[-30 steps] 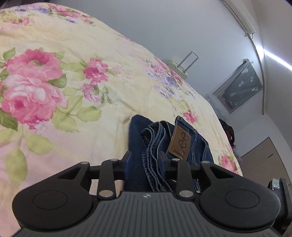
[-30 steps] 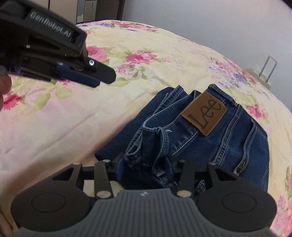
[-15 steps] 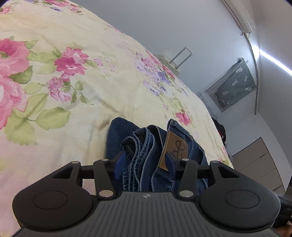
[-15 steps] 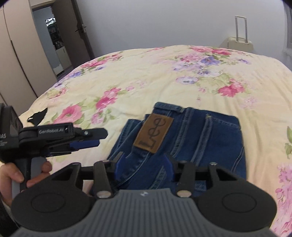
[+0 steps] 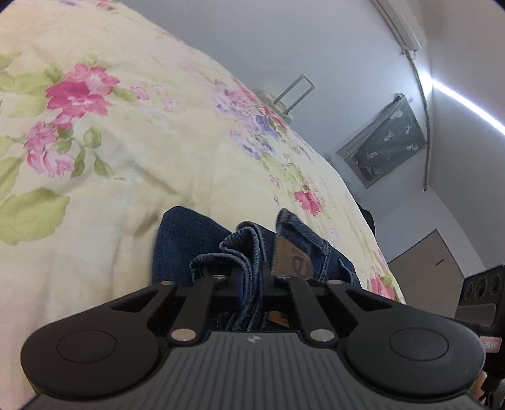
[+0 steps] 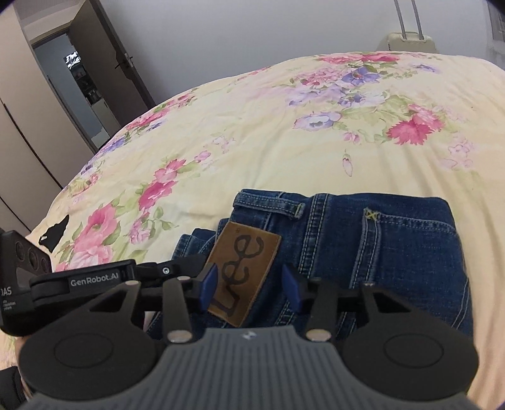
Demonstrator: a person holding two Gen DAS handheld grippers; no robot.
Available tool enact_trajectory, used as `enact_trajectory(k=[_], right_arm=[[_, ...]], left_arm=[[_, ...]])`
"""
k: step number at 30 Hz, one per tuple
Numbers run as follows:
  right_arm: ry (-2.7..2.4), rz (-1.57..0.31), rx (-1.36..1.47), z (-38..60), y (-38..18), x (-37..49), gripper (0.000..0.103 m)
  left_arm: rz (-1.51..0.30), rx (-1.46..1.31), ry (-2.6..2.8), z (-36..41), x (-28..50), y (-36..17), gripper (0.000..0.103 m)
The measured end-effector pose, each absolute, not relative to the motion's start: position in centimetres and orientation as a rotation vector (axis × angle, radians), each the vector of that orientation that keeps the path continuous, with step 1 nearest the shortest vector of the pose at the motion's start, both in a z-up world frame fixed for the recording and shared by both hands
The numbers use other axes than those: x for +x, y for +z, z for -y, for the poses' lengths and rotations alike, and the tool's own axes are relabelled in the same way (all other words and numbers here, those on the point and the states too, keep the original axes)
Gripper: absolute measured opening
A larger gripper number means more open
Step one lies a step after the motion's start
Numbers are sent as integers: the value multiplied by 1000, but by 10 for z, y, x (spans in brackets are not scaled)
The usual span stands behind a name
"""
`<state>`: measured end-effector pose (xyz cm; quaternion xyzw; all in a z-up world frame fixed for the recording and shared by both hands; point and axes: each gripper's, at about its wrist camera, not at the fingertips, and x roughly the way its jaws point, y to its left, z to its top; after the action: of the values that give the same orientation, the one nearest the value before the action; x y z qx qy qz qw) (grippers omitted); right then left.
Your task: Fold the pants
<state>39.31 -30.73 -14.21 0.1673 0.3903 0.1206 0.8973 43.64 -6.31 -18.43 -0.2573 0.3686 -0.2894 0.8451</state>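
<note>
Floral bedspread (image 6: 284, 151) covers the bed. Plain grey wall (image 5: 268, 41); open doorway (image 6: 82, 85) at left. Suitcase (image 6: 407, 41) stands behind the bed.

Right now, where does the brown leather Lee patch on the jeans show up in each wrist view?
Left wrist view: leather patch sits low and centre-right, seen edge-on, just beyond the left tool, whose jaws are closing on bunched denim.
Right wrist view: leather patch lies low and centre, face-up, between the closing jaws of the right tool.
Shared landmark: suitcase handle past the bed's far edge.
</note>
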Motion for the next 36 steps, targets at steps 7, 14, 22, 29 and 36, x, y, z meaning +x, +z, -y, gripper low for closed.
enact_trajectory(k=[7, 14, 22, 29, 36], right_arm=[[255, -715, 406, 319, -128, 375, 1], [324, -683, 369, 298, -104, 371, 0], [387, -713, 259, 263, -104, 371, 0], [267, -720, 196, 290, -106, 347, 4], [170, -705, 271, 345, -115, 303, 17]], left_arm=[[-586, -322, -664, 70, 397, -128, 6], [-839, -583, -561, 39, 434, -177, 13], [-825, -640, -509, 7, 429, -159, 38], [-755, -450, -586, 47, 419, -138, 52], [-778, -410, -620, 69, 439, -156, 63]])
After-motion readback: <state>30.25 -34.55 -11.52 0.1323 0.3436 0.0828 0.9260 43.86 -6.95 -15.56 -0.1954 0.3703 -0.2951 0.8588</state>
